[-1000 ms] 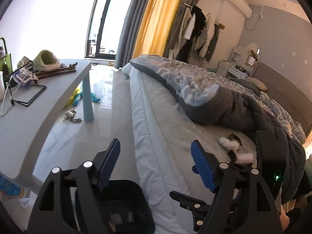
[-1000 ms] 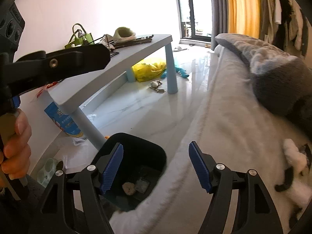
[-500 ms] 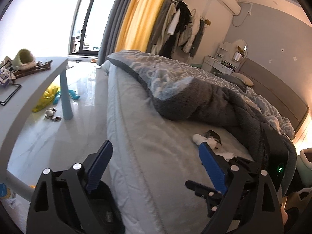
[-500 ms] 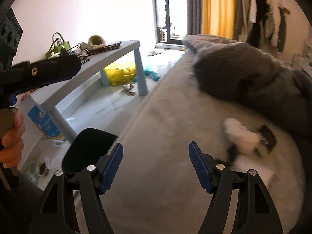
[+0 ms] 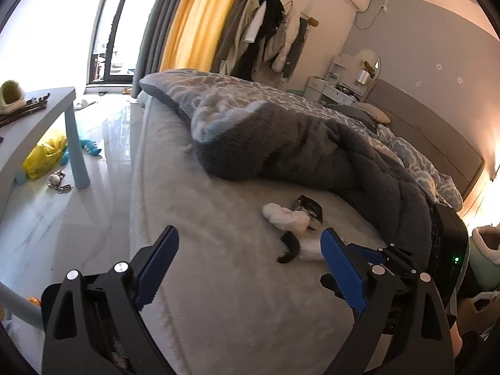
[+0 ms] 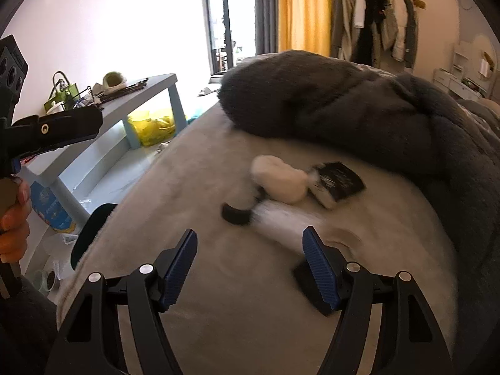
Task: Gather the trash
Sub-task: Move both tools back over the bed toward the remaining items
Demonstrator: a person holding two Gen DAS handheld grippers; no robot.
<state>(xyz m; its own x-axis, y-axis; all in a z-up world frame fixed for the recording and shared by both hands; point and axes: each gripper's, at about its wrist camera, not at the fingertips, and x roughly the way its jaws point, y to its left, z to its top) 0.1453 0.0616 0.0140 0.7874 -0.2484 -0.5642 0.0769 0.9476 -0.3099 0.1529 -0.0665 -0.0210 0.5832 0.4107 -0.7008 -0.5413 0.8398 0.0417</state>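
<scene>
Trash lies on the grey bed sheet (image 6: 218, 281): a crumpled white tissue wad (image 6: 278, 181), a black wrapper (image 6: 340, 181), a white paper with a small black piece (image 6: 236, 213) and a black scrap (image 6: 304, 278). The same pile shows in the left wrist view, tissue (image 5: 286, 218) and wrapper (image 5: 309, 207). My right gripper (image 6: 250, 268) is open and empty, just short of the pile. My left gripper (image 5: 248, 268) is open and empty above the bed edge. A black bin (image 6: 90, 231) stands on the floor beside the bed, partly hidden.
A rumpled grey duvet (image 5: 312, 143) lies behind the trash. A light blue table (image 6: 131, 109) with clutter stands left of the bed. A yellow bag (image 5: 43, 156) and toys lie on the floor under it. A blue carton (image 6: 51, 209) stands by the bin.
Both grippers have swung from over the bin to over the bed. The trash pile is now closer and nearly centred before the right gripper. Both stayed open.
</scene>
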